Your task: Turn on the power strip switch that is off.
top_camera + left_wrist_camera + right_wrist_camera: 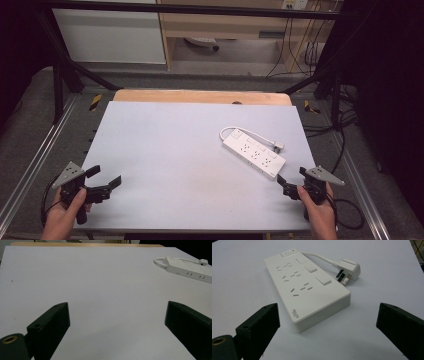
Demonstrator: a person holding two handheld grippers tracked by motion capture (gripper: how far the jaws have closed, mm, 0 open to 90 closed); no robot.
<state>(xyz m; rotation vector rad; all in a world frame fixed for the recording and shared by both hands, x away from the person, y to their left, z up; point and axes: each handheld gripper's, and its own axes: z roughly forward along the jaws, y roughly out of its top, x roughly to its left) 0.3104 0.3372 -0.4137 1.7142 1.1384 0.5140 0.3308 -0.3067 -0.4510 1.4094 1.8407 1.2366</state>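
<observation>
A white power strip lies flat on the white table top, right of centre, its short cable looped back to a white plug. In the right gripper view the strip sits just ahead of the wide-apart jaws, with the plug beyond it. My right gripper rests open at the front right, close to the strip's near end, nothing between its jaws. My left gripper is open at the front left over bare table. The left gripper view has the strip far off at the upper right.
A wooden strip runs along the table's far edge. Black frame posts stand at both sides, with cables on the floor to the right. A cabinet and shelving stand beyond the table.
</observation>
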